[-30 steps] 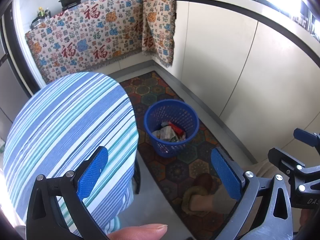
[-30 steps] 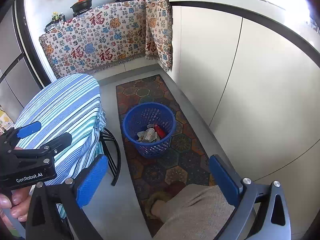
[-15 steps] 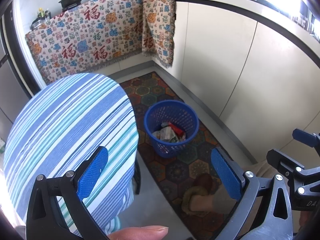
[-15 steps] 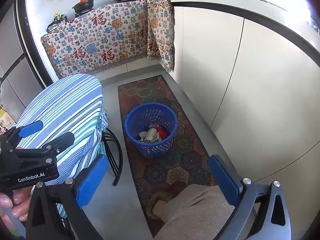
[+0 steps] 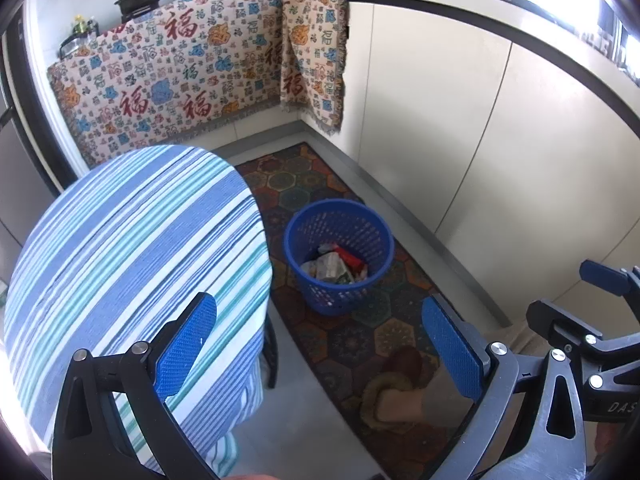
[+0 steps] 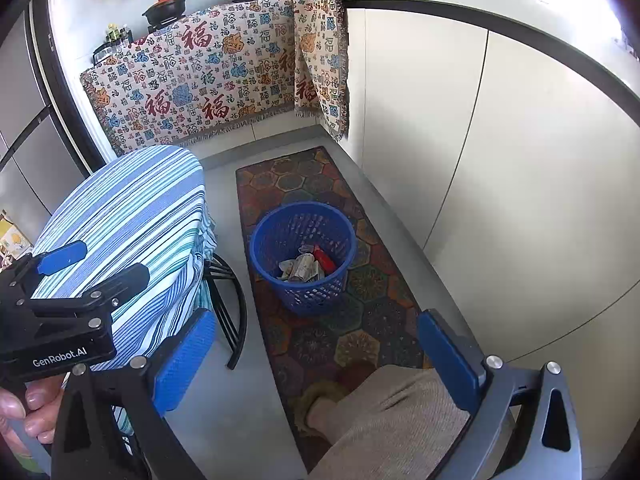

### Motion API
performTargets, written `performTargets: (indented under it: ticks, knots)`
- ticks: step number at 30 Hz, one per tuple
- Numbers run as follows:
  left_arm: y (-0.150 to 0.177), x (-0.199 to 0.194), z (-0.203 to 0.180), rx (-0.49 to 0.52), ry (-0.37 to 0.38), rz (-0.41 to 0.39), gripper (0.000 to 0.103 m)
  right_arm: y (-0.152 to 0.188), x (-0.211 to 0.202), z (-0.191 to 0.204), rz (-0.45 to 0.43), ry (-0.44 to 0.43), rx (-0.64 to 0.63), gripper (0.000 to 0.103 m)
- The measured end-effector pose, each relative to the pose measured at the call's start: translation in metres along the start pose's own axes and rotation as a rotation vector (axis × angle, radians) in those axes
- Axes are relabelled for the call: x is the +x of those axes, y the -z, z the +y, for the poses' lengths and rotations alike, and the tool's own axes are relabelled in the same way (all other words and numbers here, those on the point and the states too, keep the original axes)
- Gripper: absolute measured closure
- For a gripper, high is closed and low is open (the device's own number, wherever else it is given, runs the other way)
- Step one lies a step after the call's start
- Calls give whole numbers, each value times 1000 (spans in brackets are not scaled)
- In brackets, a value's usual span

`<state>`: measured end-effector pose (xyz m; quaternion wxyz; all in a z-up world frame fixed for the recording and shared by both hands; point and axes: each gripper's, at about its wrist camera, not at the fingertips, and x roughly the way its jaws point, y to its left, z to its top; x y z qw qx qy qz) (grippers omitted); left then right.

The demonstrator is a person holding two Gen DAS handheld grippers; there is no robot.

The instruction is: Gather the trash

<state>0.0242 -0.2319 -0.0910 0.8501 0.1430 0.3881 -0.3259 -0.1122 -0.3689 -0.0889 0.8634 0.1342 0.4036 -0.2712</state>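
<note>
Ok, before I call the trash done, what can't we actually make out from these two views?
- Basket bottom: both wrist views show only the top layer of wrappers; what lies under them is hidden.
- Floor under the striped table: covered by the cloth in both views.
- Rug near end: hidden by the person's leg in the right wrist view.
- Countertop: cut off by the top edge.

Both hand-held grippers, left and right, are open and hold nothing.
</note>
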Motion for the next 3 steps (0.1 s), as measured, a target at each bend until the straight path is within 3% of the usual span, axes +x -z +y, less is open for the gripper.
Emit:
performTargets:
  ticks: [3]
  knots:
    - [0, 2, 0, -4, -4, 2, 1, 0, 0, 0, 0, 0, 2, 0]
